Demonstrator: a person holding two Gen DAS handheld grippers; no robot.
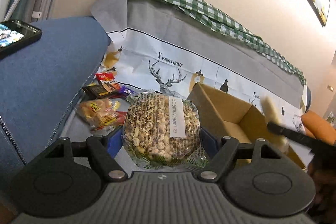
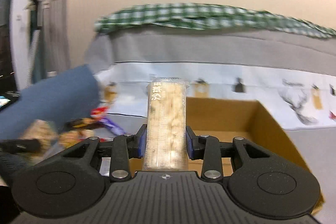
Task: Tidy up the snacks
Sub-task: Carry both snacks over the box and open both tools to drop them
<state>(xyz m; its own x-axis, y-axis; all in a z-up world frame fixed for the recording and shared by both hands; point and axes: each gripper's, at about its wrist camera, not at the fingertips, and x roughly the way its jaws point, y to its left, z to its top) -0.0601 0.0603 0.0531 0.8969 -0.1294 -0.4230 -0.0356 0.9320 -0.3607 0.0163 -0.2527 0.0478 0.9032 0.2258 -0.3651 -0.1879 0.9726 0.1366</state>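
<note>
Round pack of puffed grain cakes sits between my left jaws, blue pads pressing its two sides, white date label facing up; jaws stand wide, clamped on it. The left gripper points fwd and a bit down, pack held above the grey surface, not touching it. Long clear bar pack w/ pale crispy pieces is gripped lengthwise in my right jaws, narrow gap, pads tight on both long edges, far end sticking up past the fingertips. Right gripper hangs over the near-left part of the open cardboard box, tilted slightly down; view is blurred. From the left view the box is just right of the round pack. To the left, near the blue cushion, a heap of loose snack packets lies on the grey surface. Phone rests on the cushion. Far behind: deer-print cloth, green check fabric on top.
</note>
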